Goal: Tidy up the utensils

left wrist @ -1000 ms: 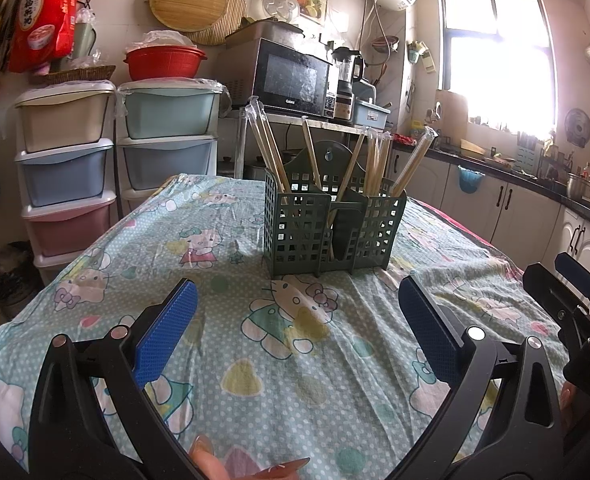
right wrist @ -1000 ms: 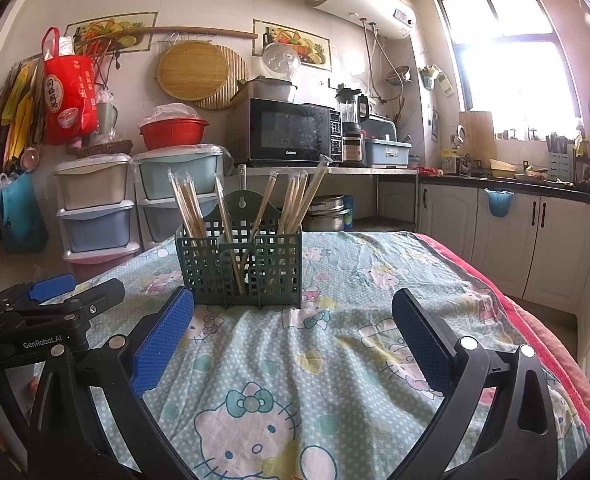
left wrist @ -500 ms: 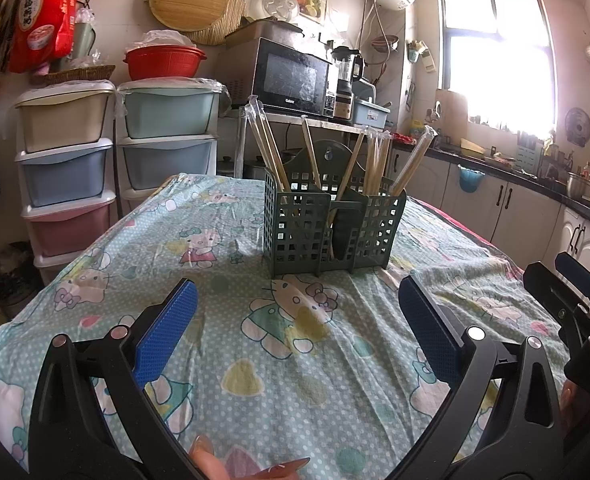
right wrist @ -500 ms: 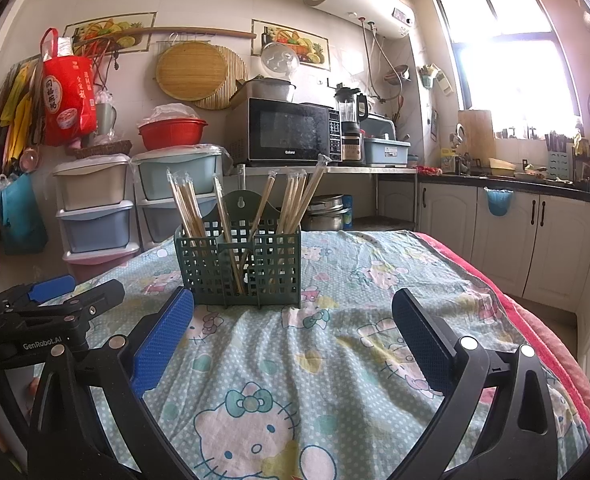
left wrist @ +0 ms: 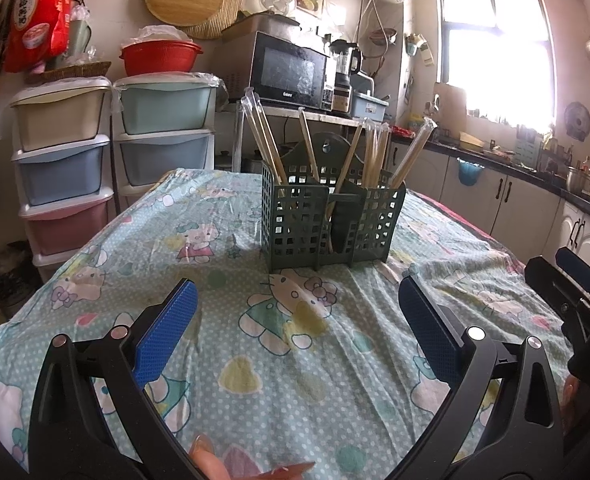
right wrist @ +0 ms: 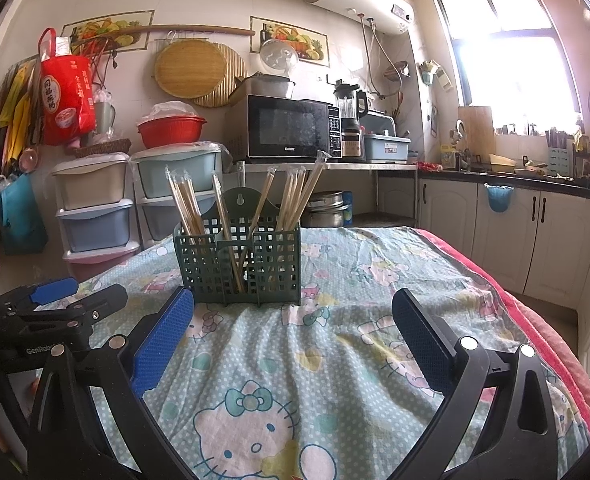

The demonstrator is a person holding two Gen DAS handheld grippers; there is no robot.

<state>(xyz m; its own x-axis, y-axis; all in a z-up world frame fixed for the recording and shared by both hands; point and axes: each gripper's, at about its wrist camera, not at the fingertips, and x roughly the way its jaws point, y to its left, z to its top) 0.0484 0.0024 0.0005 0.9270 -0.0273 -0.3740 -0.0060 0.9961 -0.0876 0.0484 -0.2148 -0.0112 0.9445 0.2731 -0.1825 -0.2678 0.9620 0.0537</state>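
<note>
**Both tongs spread wide before the caddy**

We see the dark green perforated plastic utensil caddy [left wrist: 329,220] standing upright at the centre of the left wrist frame, on the counter covered with a pale green cartoon-cat cloth [left wrist: 223,240]; wrapped wooden chopsticks [left wrist: 265,142] lean out of its compartments; the left tongs [left wrist: 295,322], with blue pads, are released and empty at the bottom of the frame, well apart from the caddy; in the right wrist view the right tongs [right wrist: 293,326] gape likewise, grasping nothing, near the caddy's base; a black microwave [right wrist: 291,130] sits in the upper middle.
</note>
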